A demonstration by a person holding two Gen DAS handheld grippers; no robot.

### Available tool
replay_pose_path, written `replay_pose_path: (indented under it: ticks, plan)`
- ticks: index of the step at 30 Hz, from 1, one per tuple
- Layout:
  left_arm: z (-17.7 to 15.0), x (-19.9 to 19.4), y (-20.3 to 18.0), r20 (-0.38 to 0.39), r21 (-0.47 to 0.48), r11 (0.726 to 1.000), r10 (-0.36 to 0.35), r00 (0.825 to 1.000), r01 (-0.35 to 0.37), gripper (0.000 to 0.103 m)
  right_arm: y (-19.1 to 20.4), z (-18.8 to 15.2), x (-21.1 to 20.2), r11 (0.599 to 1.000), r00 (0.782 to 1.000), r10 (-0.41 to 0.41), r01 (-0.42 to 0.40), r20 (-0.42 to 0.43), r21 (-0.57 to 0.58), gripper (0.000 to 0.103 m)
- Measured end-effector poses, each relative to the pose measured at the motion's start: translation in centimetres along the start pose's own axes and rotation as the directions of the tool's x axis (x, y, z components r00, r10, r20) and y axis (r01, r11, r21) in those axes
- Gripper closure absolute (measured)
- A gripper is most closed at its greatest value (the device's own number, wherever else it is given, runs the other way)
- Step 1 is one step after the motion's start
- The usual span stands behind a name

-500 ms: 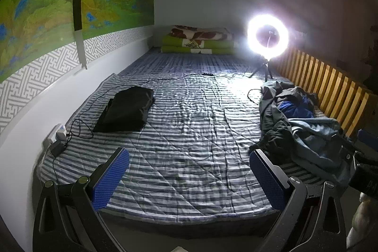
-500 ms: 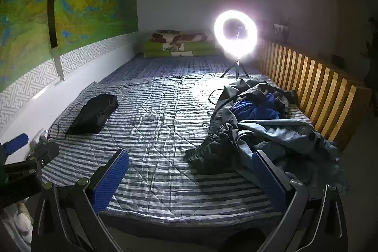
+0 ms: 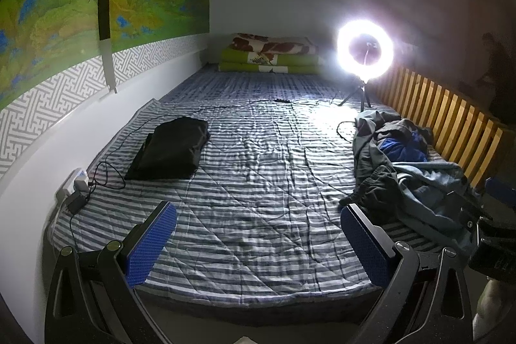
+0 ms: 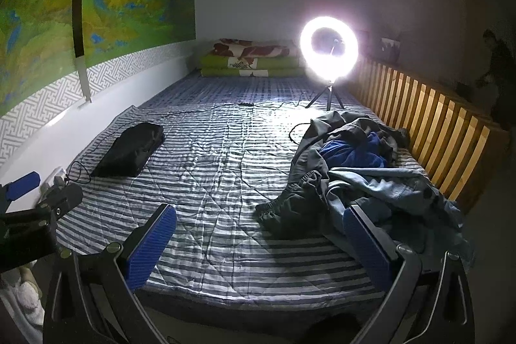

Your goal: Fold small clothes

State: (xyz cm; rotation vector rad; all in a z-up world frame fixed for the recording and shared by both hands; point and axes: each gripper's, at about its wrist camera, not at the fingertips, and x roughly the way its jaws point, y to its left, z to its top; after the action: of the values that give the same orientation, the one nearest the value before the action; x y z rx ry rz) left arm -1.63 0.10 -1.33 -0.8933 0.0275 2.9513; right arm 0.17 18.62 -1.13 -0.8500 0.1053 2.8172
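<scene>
A heap of unfolded clothes point(image 3: 403, 170) point(image 4: 361, 179) lies on the right side of the striped bed point(image 3: 258, 182) point(image 4: 209, 176), with grey, dark and blue pieces tangled together. A folded black garment point(image 3: 171, 150) point(image 4: 129, 150) rests on the left side near the wall. My left gripper point(image 3: 258, 240) hovers open over the bed's near edge, holding nothing. My right gripper point(image 4: 259, 242) is also open and empty; its right finger point(image 4: 367, 247) stands just in front of the heap's near edge. Each gripper shows at the edge of the other's view.
A lit ring light on a tripod point(image 3: 364, 57) point(image 4: 329, 50) stands on the far right of the bed, its cable point(image 3: 225, 108) trailing to a power strip point(image 3: 75, 186) by the left wall. Folded quilts point(image 3: 271, 57) sit at the head. A wooden slat rail point(image 3: 445, 121) lines the right.
Both views have shifted only slightly; both grippers stay open above the near edge of the bed and the clothes have not moved.
</scene>
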Motion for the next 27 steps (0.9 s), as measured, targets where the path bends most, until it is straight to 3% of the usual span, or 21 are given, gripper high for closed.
replay_pose_path:
  ticks: [27]
  plan:
    - [-0.22,-0.29,0.27,0.001,0.001,1.000,0.014,1.000,-0.014,0.000,0.20,0.12,-0.32,1.000,1.000,-0.010,0.010,0.004,0.009,0.001]
